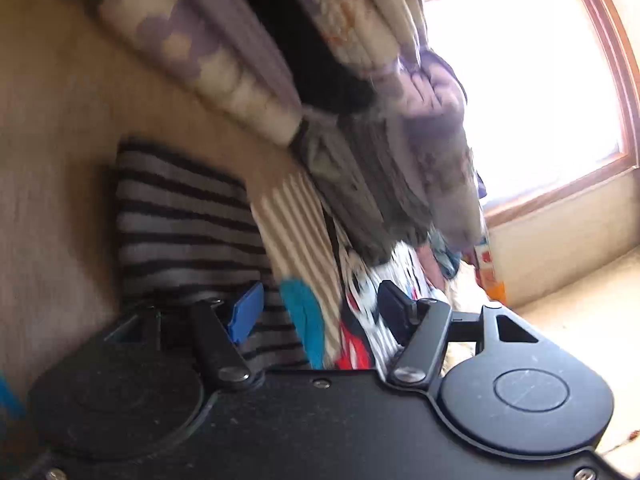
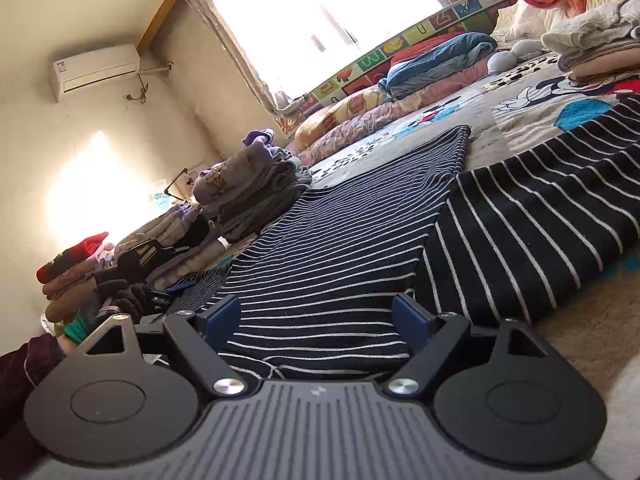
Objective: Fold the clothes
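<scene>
R wrist: right gripper [image 2: 316,320] jaws wide over striped garment [image 2: 340,248]; left gripper [image 1: 320,308] wide too, empty. Risk: grabbing 2 layers, fold skews.

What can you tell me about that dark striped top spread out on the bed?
The striped top is a dark navy or black knit with thin white stripes. It lies flat on the cartoon-print bedspread, one sleeve angling off toward the window. The right claw is open, its blue pads either side of the near edge, low over the fabric.
</scene>
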